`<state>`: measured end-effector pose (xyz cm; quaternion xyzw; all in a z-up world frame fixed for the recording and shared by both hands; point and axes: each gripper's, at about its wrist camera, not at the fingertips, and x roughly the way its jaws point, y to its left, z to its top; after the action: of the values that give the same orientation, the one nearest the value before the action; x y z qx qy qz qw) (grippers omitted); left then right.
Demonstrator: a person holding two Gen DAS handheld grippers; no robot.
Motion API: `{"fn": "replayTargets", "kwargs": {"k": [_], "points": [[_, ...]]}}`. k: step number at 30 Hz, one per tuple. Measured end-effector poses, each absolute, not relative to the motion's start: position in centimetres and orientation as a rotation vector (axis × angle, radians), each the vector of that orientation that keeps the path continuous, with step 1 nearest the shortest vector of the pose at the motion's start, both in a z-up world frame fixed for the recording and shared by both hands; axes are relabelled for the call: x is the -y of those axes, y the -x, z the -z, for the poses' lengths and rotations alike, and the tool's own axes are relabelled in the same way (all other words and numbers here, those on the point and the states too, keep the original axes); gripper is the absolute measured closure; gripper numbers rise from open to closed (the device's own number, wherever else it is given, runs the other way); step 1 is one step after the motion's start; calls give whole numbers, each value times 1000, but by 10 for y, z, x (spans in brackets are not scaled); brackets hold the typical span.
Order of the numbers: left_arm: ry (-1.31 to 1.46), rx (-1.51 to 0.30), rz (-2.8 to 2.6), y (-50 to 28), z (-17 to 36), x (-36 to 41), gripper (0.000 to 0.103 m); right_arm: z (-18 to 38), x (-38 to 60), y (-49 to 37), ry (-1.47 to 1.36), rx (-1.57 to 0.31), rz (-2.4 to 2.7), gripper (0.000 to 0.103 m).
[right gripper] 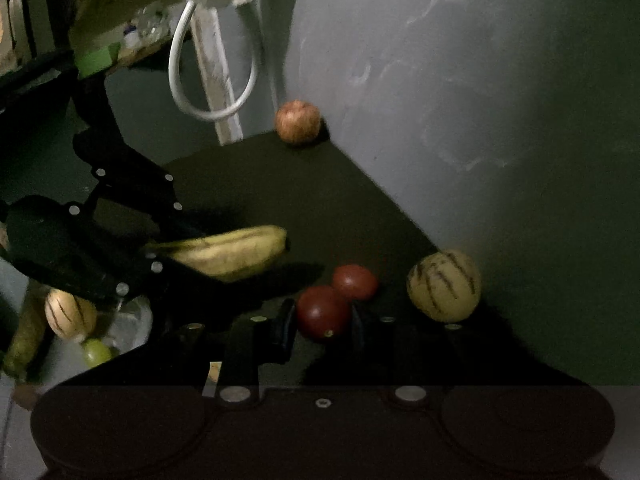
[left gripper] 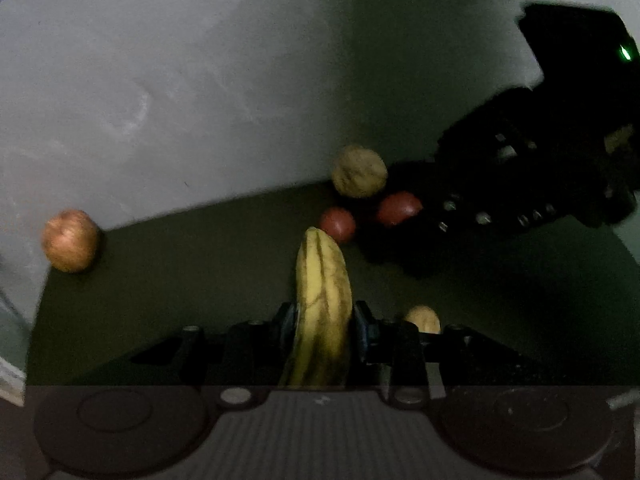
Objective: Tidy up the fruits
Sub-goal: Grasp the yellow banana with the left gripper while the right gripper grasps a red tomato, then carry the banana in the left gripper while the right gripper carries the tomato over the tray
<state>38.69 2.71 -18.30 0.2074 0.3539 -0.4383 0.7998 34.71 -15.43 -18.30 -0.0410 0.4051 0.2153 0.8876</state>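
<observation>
The left gripper [left gripper: 323, 330] is clamped on a banana [left gripper: 322, 312], whose tip pokes out ahead of its fingers. The right gripper [right gripper: 323, 326] is clenched on a dark red tomato [right gripper: 322, 312]. A second tomato [right gripper: 355, 281] sits just beyond it, touching or nearly so; the dim light leaves that unclear. To its right a striped melon [right gripper: 444, 286] rests against the grey wall [right gripper: 460, 100]. An apple [right gripper: 298, 121] lies far ahead at the dark table's [right gripper: 312, 200] corner. Left of the right gripper, below the table edge, another striped melon [right gripper: 69, 314] and a green fruit [right gripper: 96, 352] lie together.
</observation>
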Motion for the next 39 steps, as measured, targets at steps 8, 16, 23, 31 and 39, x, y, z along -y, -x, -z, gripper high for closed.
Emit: {"fn": "replayTargets", "kwargs": {"k": [8,16,23,31,39], "points": [[-351,-668,744,-372,135,-23,70,139,163,-320,57,-764,-431,73],[-229,-652,429,-319,92,-23,70,86,171,-265,31,-684,-460,73],[-185,-635,296,-253,64,-36,70,46,173,-215,22,-621,-529,73],[-144,-640,197,-180,50,-49,70,15,162,-161,12,-567,-624,73],[-91,-639,107,-111,44,-57,70,-3,149,-114,17,-535,-721,73]]}}
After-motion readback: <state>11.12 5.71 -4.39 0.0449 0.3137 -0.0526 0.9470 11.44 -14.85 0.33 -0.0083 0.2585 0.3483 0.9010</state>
